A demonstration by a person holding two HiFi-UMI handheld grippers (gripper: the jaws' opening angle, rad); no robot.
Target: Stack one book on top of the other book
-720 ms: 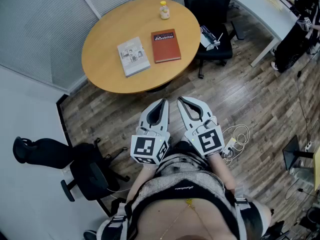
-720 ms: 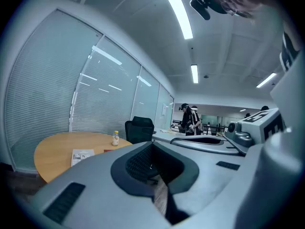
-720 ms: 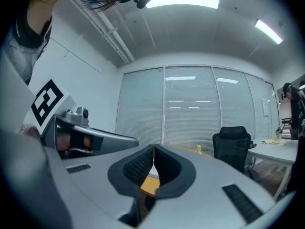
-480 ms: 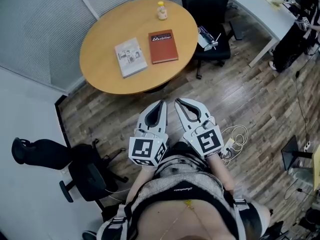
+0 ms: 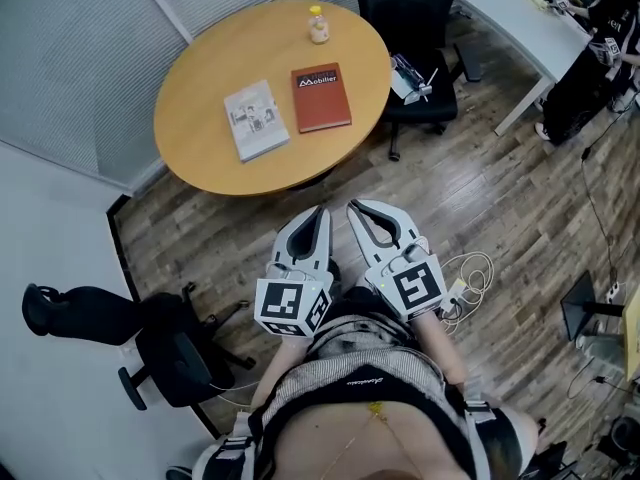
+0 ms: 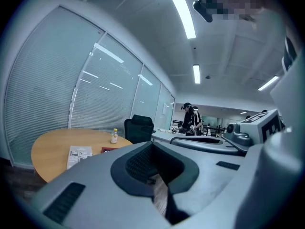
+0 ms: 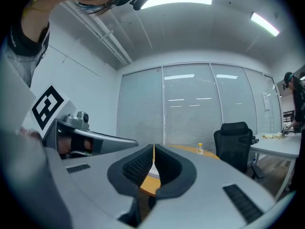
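Red book (image 5: 321, 97): lies flat, cover up, on the right half of the round wooden table (image 5: 200, 148); nothing rests on it.
Grey book (image 5: 256, 119): flat on the same table, just left of the red book and slightly nearer. A narrow strip of bare wood parts the two, so they lie side by side, unstacked.
Bottle (image 5: 318, 25): small and yellowish with a pale cap, upright near the table's far edge, beyond the red book.
Left gripper (image 5: 317, 212): held close to the person's body over the floor, well short of the table's near edge. Its jaws are closed together with nothing between them, tips aimed towards the table.
Right gripper (image 5: 356, 208): just right of the left one, likewise over the floor and apart from the table. Its jaws are pressed together and empty, pointing towards the table.
Floor (image 5: 500, 188): wood-look planks; a pale coiled cable (image 5: 473, 268) lies just right of the right gripper.
Chairs: a black office chair (image 5: 415, 28) stands at the table's far right; another black chair (image 5: 175, 353) sits at the near left, beside the person.
Background: a white desk (image 5: 520, 23) stands at the far right, with a person in dark clothes (image 5: 590, 68) beside it. Slatted blinds (image 5: 70, 58) run behind the table on the left.
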